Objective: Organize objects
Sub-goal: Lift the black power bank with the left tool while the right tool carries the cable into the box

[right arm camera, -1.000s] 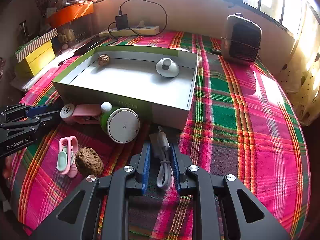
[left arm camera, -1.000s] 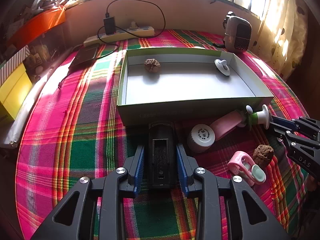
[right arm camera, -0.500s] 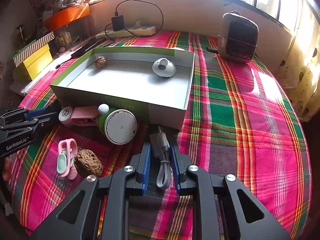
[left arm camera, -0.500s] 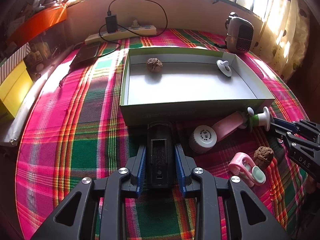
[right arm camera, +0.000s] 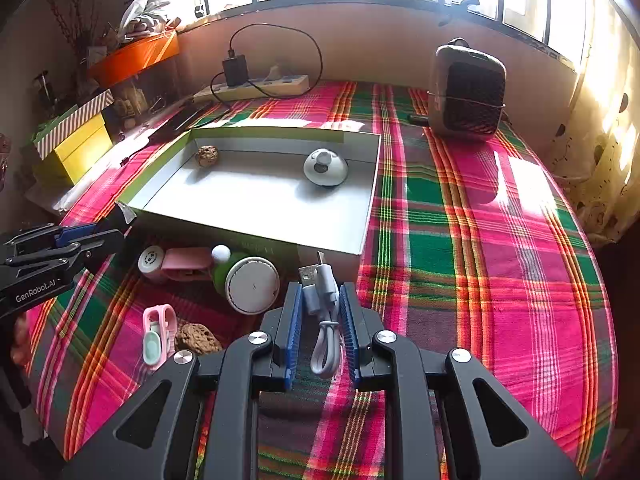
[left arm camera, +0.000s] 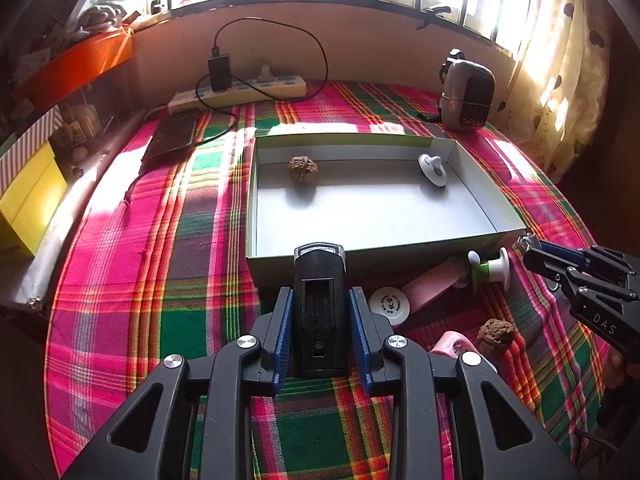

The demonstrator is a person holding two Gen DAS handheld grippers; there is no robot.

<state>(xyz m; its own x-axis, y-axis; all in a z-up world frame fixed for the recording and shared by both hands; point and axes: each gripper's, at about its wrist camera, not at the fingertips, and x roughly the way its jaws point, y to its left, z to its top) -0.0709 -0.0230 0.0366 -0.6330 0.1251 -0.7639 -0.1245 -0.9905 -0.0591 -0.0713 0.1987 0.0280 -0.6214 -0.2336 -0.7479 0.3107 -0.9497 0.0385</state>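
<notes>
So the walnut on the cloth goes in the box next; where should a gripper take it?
Come from above and close across the walnut's rounded middle, one finger on its free right side. The pink clip lies close on its left, so that finger needs care.

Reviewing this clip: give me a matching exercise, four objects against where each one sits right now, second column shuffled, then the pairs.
Objects:
1. black device
2. grey cable
3. white dome-shaped item
4. pink clip

Places:
A. inside the box
B. clamped in the right tool
C. on the plaid cloth beside a walnut
D. clamped in the left tool

Pairs: 1-D, 2-B, 3-A, 4-C
</notes>
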